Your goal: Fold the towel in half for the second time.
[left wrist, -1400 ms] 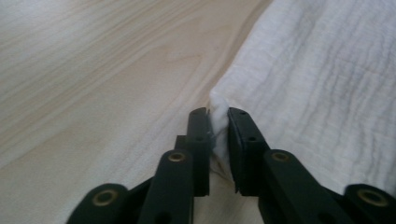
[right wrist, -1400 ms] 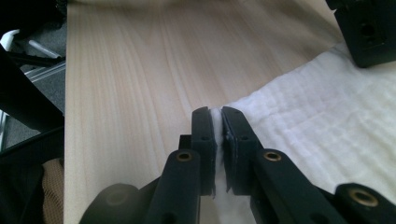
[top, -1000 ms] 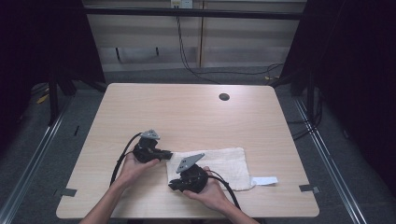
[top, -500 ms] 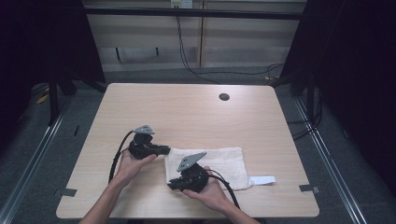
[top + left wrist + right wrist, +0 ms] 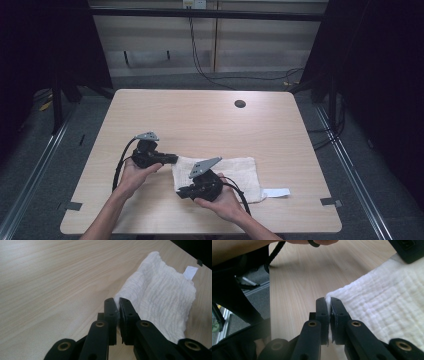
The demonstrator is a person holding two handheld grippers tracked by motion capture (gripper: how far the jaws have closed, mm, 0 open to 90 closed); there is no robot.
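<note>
Nearest the table's front edge, right gripper [image 5: 179,193] low over the near-left corner of the white cloth [image 5: 235,172], jaws pinched together on that corner, a sliver of fabric showing between the pads in the right gripper view [image 5: 328,301]. Just been closing, those jaws, with cloth between them. Right hand [image 5: 222,200] wrapped under the gripper's body, cable looping off behind it.

A little farther in and to the left, left gripper [image 5: 175,159] pointing across toward the cloth's far-left corner, jaws clamped tight on the fabric edge; in the left gripper view a thin white fold squeezed between the two black pads [image 5: 117,305]. Left hand [image 5: 134,172] gripping from below, grey three-cornered plate riding on top.

Cloth itself flat on the wooden table [image 5: 200,115], crinkled weave, spread rightward from the two pinched corners, lying in the near half of the tabletop. White label [image 5: 276,192] sticking out at its near-right corner, flat on the wood.

Farther back, bare pale wood, then a dark round hole [image 5: 240,104] near the far edge, well apart from cloth and grippers. Beyond the table, grey floor and trailing black cables [image 5: 210,65] against the wall.
</note>
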